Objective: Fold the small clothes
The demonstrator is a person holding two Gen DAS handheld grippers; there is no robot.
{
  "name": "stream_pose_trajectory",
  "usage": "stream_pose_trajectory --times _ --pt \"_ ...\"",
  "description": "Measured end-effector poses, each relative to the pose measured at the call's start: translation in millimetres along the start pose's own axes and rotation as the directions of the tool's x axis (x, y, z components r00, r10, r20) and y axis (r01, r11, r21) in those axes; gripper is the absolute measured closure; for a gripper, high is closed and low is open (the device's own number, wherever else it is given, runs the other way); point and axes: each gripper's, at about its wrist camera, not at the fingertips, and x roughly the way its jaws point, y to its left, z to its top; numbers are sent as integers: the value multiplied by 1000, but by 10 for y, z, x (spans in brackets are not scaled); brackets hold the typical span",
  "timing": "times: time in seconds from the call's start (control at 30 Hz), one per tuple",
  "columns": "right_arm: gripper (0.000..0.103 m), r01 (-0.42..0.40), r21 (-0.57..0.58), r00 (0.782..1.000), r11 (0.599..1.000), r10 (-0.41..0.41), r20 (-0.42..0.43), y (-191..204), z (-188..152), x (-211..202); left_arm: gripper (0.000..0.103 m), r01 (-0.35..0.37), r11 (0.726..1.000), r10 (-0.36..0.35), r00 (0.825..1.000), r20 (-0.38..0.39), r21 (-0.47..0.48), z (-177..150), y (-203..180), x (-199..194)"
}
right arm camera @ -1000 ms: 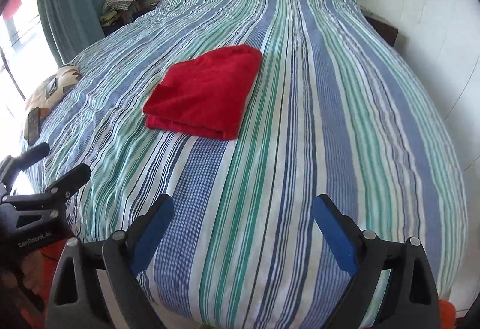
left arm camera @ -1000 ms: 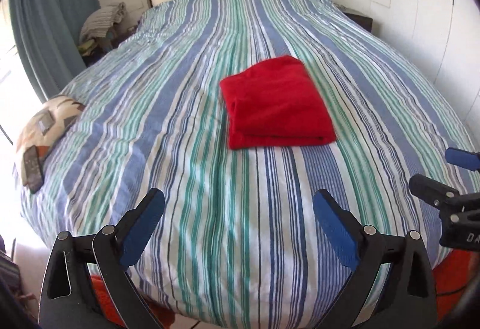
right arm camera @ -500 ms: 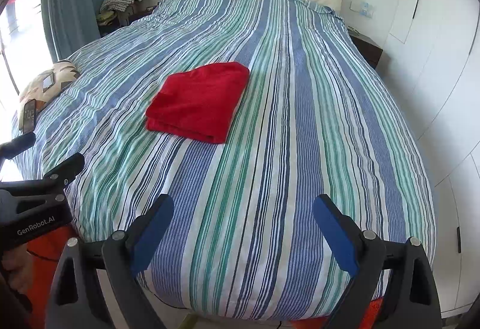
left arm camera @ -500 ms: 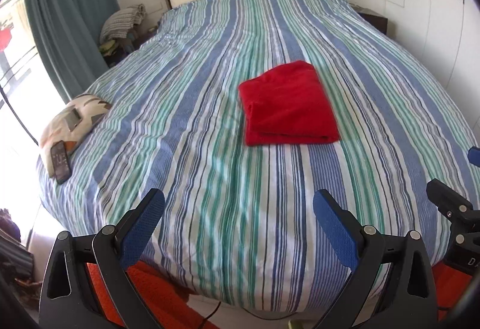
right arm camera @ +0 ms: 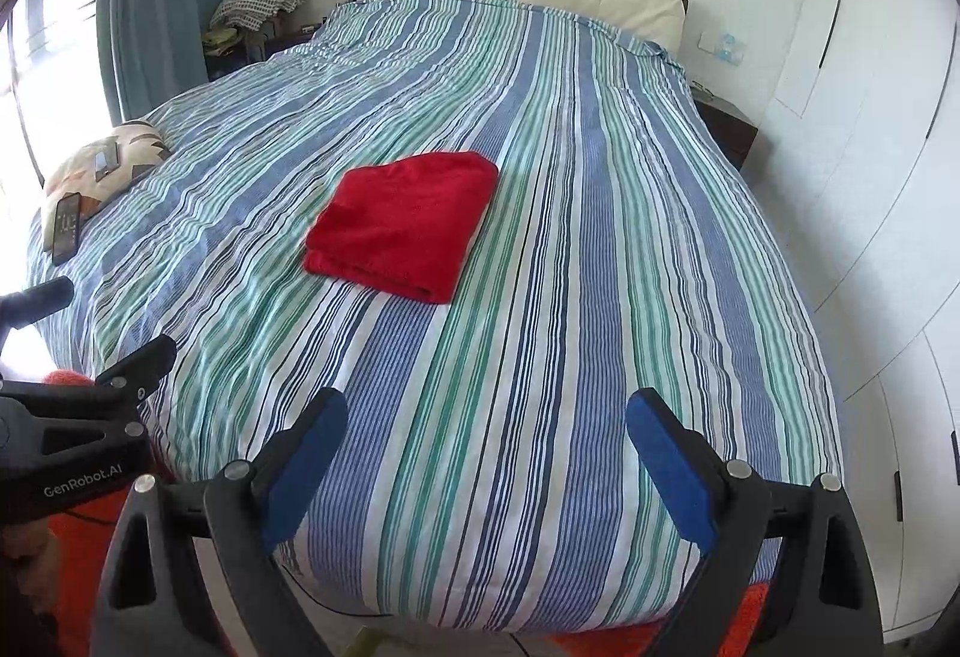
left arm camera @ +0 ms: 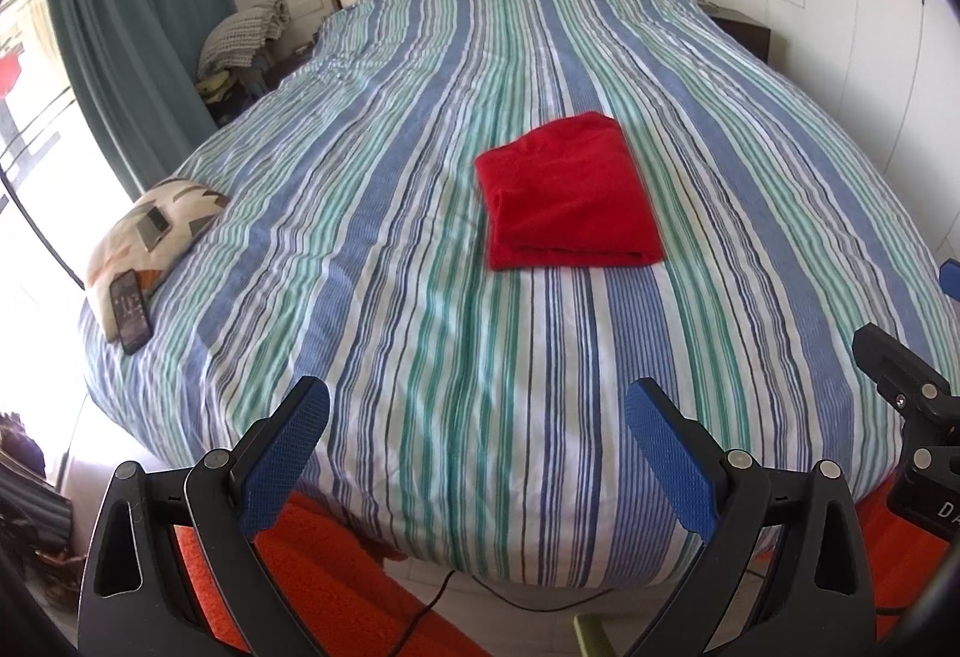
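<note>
Lying folded on the striped bed (left arm camera: 420, 213), the red garment (left arm camera: 570, 192) sat well beyond both empty, wide-open tongs: left tongs (left arm camera: 477, 450), right tongs (right arm camera: 486, 456).

Folded garment (left arm camera: 567, 192) lies mid-bed (left arm camera: 390, 237); cushion (left arm camera: 150, 231) at its left edge.

Folded red garment (right arm camera: 403, 225) flat on striped bed (right arm camera: 600, 297), mid-bed, nearer left edge. Right tongs (right arm camera: 486, 453) spread wide over foot edge, empty. Left tongs (right arm camera: 90, 333) low at left, apart. Cushion (right arm camera: 102, 165) with remote (right arm camera: 66, 228) at left edge.
</note>
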Motion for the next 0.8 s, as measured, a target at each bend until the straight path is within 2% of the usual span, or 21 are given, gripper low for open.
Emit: stream_pose_trajectory --times 0.37,0.5,0.57,0.63,0.8 --pt "10 16 -10 1000 1000 -16 -11 -7 -1 -29 3 -28 1000 28 1000 -15 -5 -16 24 11" --pt "10 -62 10 997 998 62 -40 -78 21 -107 3 -29 1000 29 999 -38 7 -18 59 -44" --pt "3 -139 20 988 990 140 -59 -132 15 -212 3 -15 1000 16 999 -44 9 -33 111 -141" --pt "1 -199 23 977 980 200 -70 -180 -5 -350 2 18 1000 -18 999 -37 -1 -55 187 -281" --pt "1 -230 22 971 973 231 -64 -273 -100 -733 0 93 995 -94 995 -37 -40 -119 335 -607"
